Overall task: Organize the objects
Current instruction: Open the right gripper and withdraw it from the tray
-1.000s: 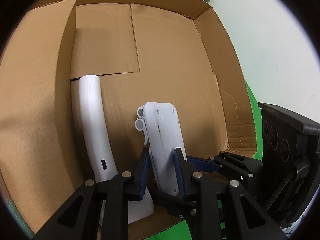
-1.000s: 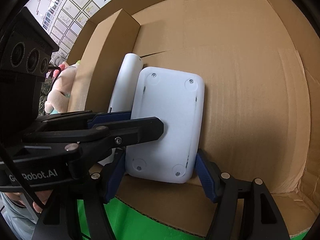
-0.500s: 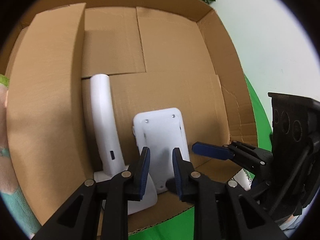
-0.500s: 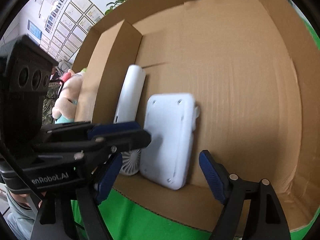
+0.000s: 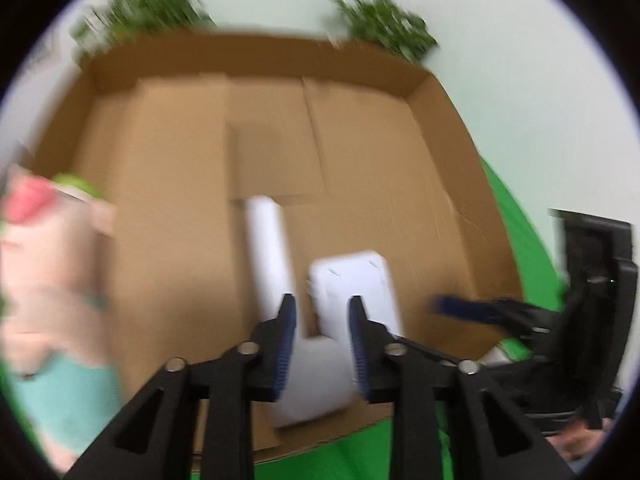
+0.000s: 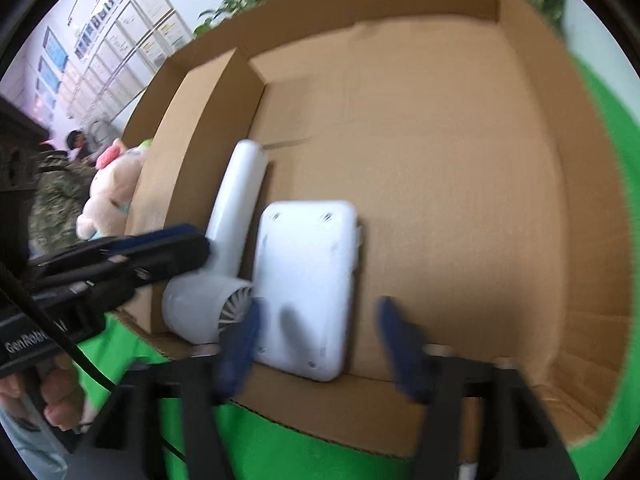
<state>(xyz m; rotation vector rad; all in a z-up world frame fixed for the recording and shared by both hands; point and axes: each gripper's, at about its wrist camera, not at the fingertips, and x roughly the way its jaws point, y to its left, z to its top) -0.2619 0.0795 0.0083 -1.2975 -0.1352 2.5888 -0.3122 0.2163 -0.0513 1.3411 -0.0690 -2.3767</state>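
Observation:
A white flat device [image 6: 306, 280] lies on the floor of an open cardboard box [image 6: 460, 160], close beside a white hair dryer [image 6: 228, 216]. In the blurred left wrist view the device [image 5: 356, 284] and the hair dryer [image 5: 268, 248] show beyond my left gripper [image 5: 322, 340]. Its jaws are opening and hold nothing. My right gripper [image 6: 320, 340] hovers over the box's near edge, jaws opening wide. The device's near end shows between its fingertips, untouched. Each gripper appears in the other's view, the left gripper [image 6: 120, 256] and the right gripper [image 5: 472, 308].
A cardboard divider [image 6: 192, 132] stands left of the hair dryer. A pink plush toy [image 6: 110, 196] sits outside it on the left. Green cloth [image 6: 304, 440] covers the table under the box. Plants [image 5: 380, 20] stand behind the box. A hand [image 6: 60, 396] holds the left gripper.
Both grippers have let go of the white device and drawn back and upward. The device now lies in the box beside the hair dryer, and both pairs of jaws have widened.

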